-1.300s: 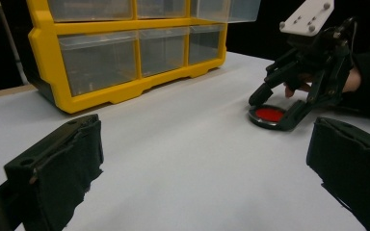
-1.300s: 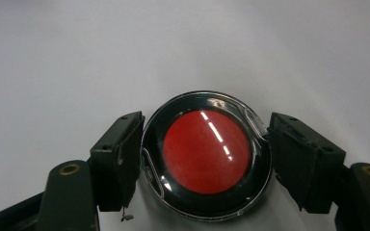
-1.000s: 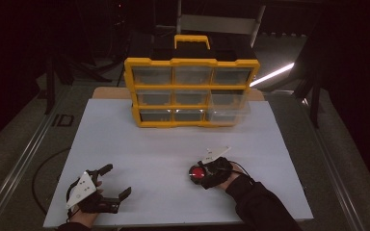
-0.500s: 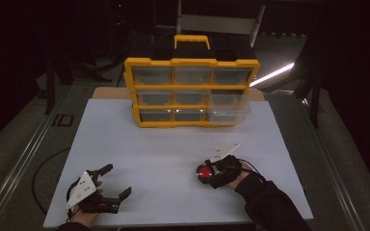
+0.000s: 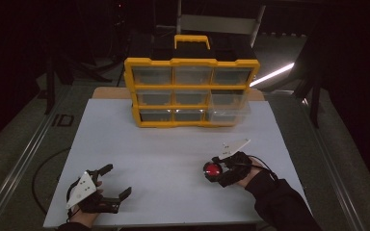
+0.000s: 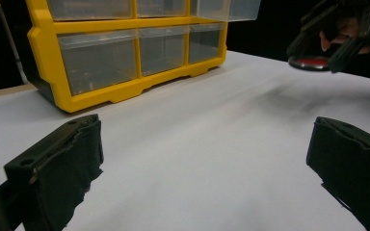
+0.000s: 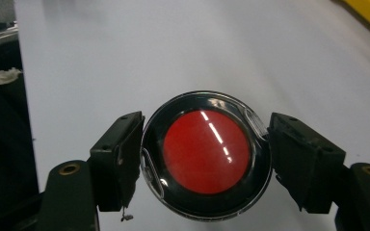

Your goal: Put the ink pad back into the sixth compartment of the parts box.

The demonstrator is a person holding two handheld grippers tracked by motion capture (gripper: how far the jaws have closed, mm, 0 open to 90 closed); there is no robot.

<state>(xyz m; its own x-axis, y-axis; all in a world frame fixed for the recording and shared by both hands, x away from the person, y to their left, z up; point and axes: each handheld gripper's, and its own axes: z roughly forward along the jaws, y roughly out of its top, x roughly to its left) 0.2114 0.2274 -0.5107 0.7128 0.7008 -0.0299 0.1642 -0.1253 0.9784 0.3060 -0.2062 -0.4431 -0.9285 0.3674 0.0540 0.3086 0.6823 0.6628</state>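
A round disc with a red centre and a black, clear-rimmed edge sits clamped between the two jaws of my right gripper, lifted off the white table. From above, the red disc and right gripper hover over the table's front right. The left gripper view catches that disc from the side, off the surface. My left gripper rests at the front left, open, with nothing between its fingers.
A yellow drawer cabinet with clear drawers and a black top with a yellow handle stands at the back middle of the white table; its lower right drawer is pulled out a little. Dark floor surrounds the table.
The right gripper has risen and shifted slightly right with the red disc held in it. The left gripper has stayed where it was.
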